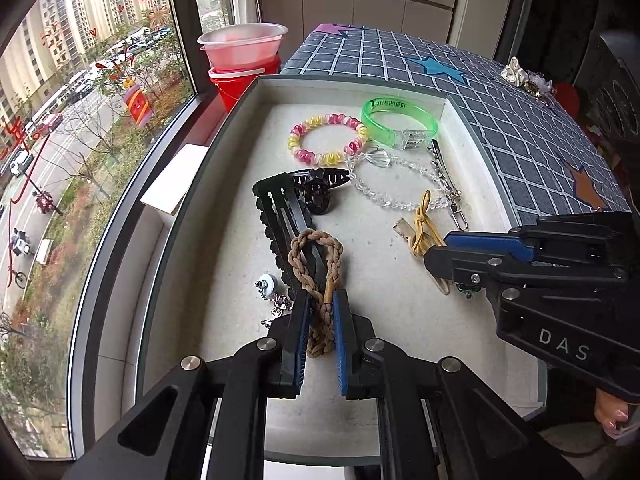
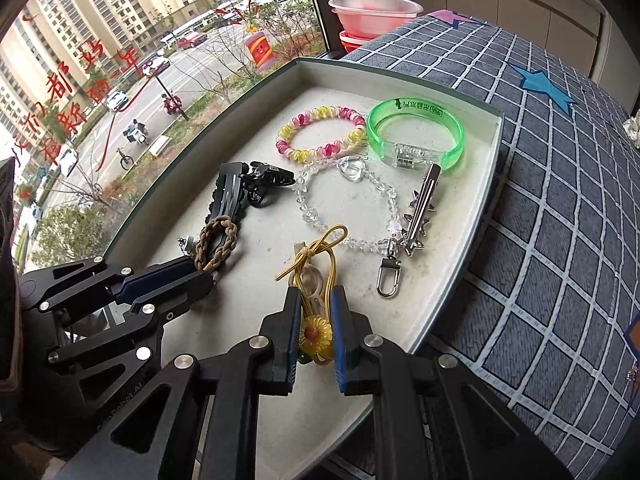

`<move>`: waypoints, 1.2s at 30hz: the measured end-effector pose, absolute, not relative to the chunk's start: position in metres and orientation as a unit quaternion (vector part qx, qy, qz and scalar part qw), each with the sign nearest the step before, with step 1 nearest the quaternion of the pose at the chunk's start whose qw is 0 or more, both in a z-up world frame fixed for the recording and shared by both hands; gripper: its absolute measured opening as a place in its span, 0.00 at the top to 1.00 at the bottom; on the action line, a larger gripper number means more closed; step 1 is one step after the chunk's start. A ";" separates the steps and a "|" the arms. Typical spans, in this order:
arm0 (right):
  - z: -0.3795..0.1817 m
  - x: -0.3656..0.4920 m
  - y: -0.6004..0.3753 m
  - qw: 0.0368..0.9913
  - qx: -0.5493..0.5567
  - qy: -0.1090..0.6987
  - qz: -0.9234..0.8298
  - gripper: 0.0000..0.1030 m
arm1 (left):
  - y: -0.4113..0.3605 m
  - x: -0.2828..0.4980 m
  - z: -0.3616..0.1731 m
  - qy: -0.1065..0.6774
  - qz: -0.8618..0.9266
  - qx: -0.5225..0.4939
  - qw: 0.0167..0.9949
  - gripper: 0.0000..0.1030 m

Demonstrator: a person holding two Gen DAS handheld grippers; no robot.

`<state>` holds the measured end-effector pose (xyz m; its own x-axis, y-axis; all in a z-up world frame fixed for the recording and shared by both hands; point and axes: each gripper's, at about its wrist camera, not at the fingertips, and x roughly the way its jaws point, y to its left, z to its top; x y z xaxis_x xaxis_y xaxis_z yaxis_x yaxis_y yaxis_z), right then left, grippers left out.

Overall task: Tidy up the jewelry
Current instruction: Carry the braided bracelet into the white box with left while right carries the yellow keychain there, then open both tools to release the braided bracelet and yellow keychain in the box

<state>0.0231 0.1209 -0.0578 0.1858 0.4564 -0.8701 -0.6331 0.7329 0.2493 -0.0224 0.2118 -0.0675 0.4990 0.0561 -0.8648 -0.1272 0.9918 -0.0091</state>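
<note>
Your left gripper (image 1: 322, 320) is clamped on a braided tan cord bracelet (image 1: 316, 276), whose loop lies over a black comb clip (image 1: 280, 216) on the floor of the shallow grey tray (image 1: 240, 108). Your right gripper (image 2: 316, 320) is pinched on a yellow elastic hair tie with a daisy charm (image 2: 318, 312); the tie's bow rests on the tray just ahead of the fingers.

Further in lie a pink-and-yellow spiral hair tie (image 1: 327, 139), touching a green translucent bangle (image 1: 400, 122) at the far wall, a clear bead bracelet (image 1: 396, 184), a silver star hair clip (image 2: 420, 208) with a clasp hook (image 2: 389, 276), and a black claw clip (image 1: 320, 188). The tray sits on a grey checked cloth (image 1: 520, 120) beside the window.
</note>
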 end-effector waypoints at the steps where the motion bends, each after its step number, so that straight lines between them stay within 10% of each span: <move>1: -0.058 0.023 0.121 0.766 -0.085 0.529 0.356 0.85 | 0.211 -0.022 -0.068 0.498 0.054 -0.034 0.865 0.81; 14: -0.057 0.027 0.119 0.757 -0.077 0.538 0.362 0.82 | 0.208 -0.023 -0.061 0.496 0.073 -0.034 0.865 0.81; 19: -0.042 0.031 0.110 0.767 -0.054 0.525 0.365 0.51 | 0.209 -0.024 -0.053 0.489 0.077 -0.042 0.868 0.81; 27: -0.019 0.029 0.092 0.787 -0.039 0.503 0.355 0.43 | 0.204 -0.025 -0.040 0.475 0.081 -0.036 0.876 0.81; 29: -0.015 0.031 0.088 0.790 -0.035 0.500 0.353 0.43 | 0.203 -0.024 -0.039 0.475 0.083 -0.036 0.875 0.51; 30: -0.014 0.031 0.086 0.791 -0.034 0.499 0.352 0.43 | 0.203 -0.024 -0.038 0.475 0.088 -0.036 0.875 0.08; 36: -0.007 0.031 0.077 0.798 -0.024 0.495 0.344 0.42 | 0.203 -0.026 -0.027 0.454 0.098 -0.036 0.885 0.00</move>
<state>0.0312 0.0769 -0.0069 0.2748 0.5250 -0.8055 -0.5716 0.7629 0.3022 -0.0264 0.2029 -0.0269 0.5690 0.1406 -0.8103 -0.2055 0.9783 0.0254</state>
